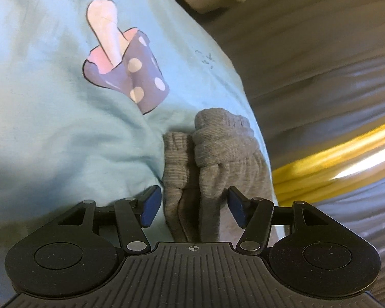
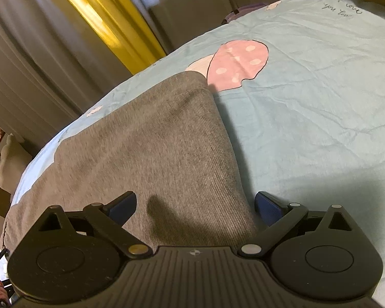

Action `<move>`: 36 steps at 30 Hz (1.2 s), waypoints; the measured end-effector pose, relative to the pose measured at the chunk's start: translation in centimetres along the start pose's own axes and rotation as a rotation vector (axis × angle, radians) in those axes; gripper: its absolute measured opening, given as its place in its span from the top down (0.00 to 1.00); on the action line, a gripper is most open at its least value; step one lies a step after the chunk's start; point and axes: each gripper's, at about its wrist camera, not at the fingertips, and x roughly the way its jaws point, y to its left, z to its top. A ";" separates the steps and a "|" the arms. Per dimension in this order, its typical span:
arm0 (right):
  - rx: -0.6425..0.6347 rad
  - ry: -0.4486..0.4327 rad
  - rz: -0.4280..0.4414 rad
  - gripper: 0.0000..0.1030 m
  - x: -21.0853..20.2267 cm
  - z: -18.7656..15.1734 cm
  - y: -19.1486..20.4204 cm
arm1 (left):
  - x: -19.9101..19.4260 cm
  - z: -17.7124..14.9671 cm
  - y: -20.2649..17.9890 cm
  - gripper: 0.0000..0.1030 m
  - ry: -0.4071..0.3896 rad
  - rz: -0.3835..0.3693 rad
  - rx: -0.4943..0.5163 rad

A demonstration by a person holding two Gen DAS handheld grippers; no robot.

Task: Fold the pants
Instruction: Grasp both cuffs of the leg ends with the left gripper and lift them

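Grey pants (image 2: 151,159) lie on the light blue bedsheet (image 2: 308,118). Left gripper (image 1: 192,206): jaws apart, straddling the two ribbed leg cuffs (image 1: 213,141) at 12 o'clock. Right gripper (image 2: 195,206): jaws apart over the folded grey fabric, pink mushroom print (image 2: 240,63) at 1 o'clock.

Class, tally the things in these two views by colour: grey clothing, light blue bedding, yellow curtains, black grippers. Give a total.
Grey pants: 1
Light blue bed cover: 1
Yellow curtain: 1
Black grippers: 2, left gripper and right gripper
Total: 5
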 end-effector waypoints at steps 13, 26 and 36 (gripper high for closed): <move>-0.009 0.004 -0.015 0.04 0.3 0.0 0.3 | 2.0 1.5 -0.9 0.56 -0.002 -0.026 0.041; -0.016 0.001 -0.023 0.04 0.4 -0.1 0.5 | 5.8 2.0 -2.9 0.40 0.004 0.047 0.128; 0.001 -0.007 -0.008 0.04 -0.1 -0.1 0.2 | 1.4 0.6 -9.4 0.69 -0.114 -0.022 0.412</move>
